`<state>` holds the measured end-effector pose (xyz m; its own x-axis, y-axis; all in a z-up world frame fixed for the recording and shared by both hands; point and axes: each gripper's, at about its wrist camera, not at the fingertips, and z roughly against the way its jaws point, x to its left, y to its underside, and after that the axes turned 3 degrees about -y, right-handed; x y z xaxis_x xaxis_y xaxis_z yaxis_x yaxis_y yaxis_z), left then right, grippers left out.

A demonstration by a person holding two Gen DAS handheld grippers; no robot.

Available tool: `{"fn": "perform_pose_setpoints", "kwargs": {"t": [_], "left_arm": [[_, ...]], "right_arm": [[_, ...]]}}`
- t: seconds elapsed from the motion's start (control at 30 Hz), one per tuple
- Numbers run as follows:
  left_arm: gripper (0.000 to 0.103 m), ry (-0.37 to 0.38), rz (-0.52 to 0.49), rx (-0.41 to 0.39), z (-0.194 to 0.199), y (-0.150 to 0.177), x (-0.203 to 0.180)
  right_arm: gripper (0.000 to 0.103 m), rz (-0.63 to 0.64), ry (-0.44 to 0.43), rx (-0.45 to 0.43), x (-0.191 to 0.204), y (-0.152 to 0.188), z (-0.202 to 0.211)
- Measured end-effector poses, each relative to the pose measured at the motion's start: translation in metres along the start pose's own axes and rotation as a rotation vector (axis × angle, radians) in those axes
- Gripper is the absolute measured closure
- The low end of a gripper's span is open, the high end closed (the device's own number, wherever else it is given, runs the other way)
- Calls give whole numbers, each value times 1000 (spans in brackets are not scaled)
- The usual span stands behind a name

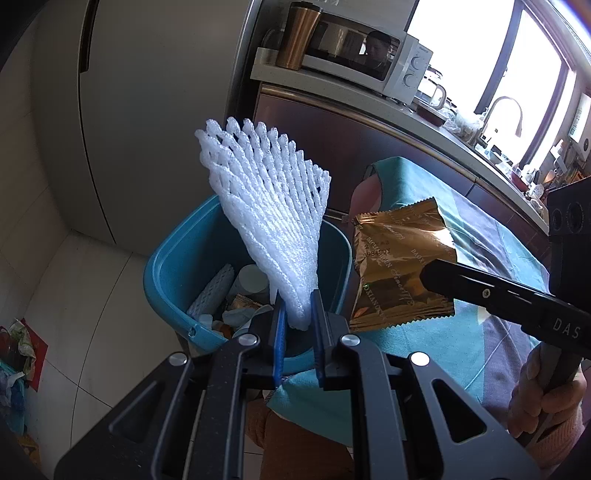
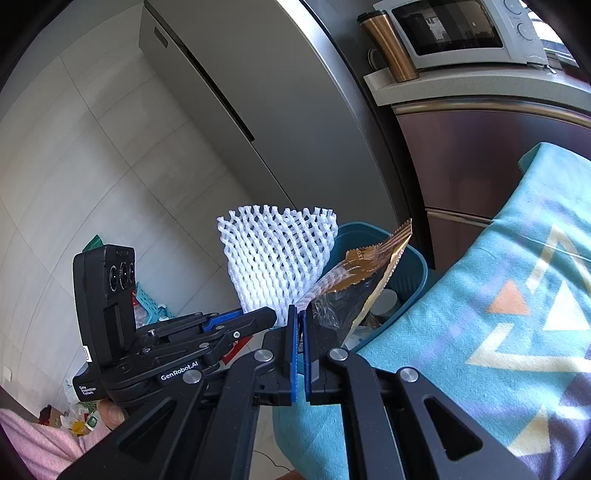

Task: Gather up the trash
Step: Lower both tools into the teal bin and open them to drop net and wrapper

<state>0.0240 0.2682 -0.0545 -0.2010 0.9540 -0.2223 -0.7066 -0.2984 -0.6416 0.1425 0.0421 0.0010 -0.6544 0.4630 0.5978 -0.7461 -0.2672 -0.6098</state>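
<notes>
My left gripper (image 1: 298, 306) is shut on the narrow end of a white foam fruit net (image 1: 264, 206), held upright over a blue trash bin (image 1: 162, 280). The bin holds another foam net, a cup and wrappers. My right gripper (image 2: 300, 314) is shut on a gold foil wrapper (image 2: 373, 266), held above the bin's edge (image 2: 417, 273). The wrapper (image 1: 399, 266) and the right gripper (image 1: 436, 275) also show in the left wrist view, right of the net. The net (image 2: 277, 258) and left gripper (image 2: 255, 319) show in the right wrist view.
A table with a teal patterned cloth (image 2: 498, 314) is beside the bin on the right. A grey fridge (image 1: 147, 110) stands behind. A counter carries a microwave (image 1: 369, 62) and a copper tumbler (image 1: 297, 35). Clutter lies on the tiled floor (image 1: 14, 350) at left.
</notes>
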Motion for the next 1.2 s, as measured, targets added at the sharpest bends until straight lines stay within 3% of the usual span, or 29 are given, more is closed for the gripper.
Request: {"fn": "perform_pose_setpoints", "kwargs": {"t": [0.83,1.2], "left_arm": [[88,-49,54,115,-63,-2,20],[84,-55,81,192,-99,5,30]], "right_arm": [[101,-11,75,182,0,-11,-73],[92,-23,108,200,8,-11,-81]]}}
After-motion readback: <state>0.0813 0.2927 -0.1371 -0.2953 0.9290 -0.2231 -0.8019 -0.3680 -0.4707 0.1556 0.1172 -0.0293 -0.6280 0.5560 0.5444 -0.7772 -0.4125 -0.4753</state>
